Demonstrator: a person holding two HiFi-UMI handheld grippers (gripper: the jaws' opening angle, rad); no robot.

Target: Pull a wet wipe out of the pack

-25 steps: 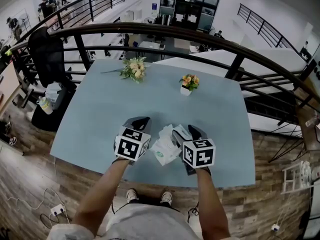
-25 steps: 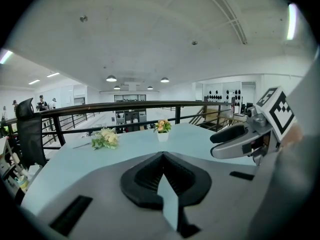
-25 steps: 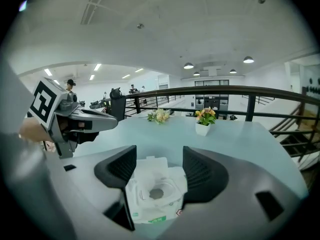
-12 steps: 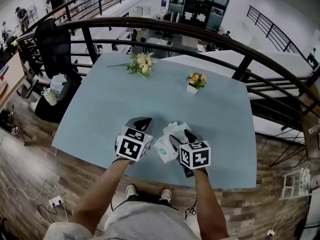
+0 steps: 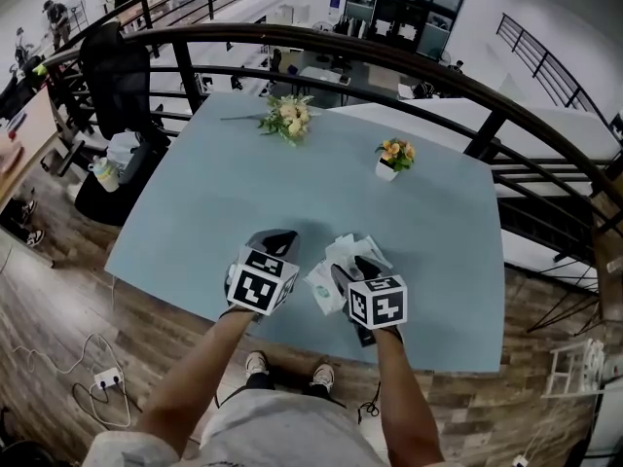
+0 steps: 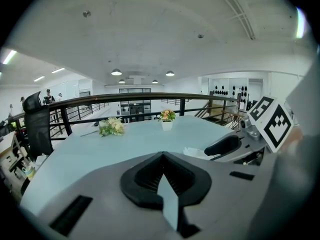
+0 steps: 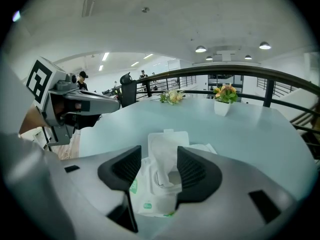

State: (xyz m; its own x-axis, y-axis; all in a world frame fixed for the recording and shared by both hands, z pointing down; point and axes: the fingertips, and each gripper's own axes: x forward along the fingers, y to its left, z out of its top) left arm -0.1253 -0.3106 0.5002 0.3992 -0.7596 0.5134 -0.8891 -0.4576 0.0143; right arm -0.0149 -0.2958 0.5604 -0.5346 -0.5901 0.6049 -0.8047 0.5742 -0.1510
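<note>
Shows, at lower centre of the head view, a pale blue table (image 5: 292, 193) with the pack (image 5: 323, 288) lying flat near its near edge, between the two grippers and partly under the right one. Finds the lid (image 7: 170, 136) flipped open toward the far side, and a white wipe (image 7: 161, 166) standing up out of the opening. Puts the right gripper (image 7: 159, 155) low over the pack and tilted downward. Catches its jaws fairly wide after closing in a little just now, one on each side of the raised wipe, with a gap left at the left pad and no clear pinch on the sheet. Places the left gripper (image 6: 162, 156) just left of the pack and apart from it, over bare table. Reads its jaws as closed tip to tip, with nothing between them. Sets a loose bunch of flowers (image 5: 288, 119) at the table's far edge, upper centre of the head view. Adds a small white pot (image 5: 389, 171) of orange blooms to the right of it, both well apart from the pack. Frames the far side of the table with a dark curved railing (image 5: 389, 52).
</note>
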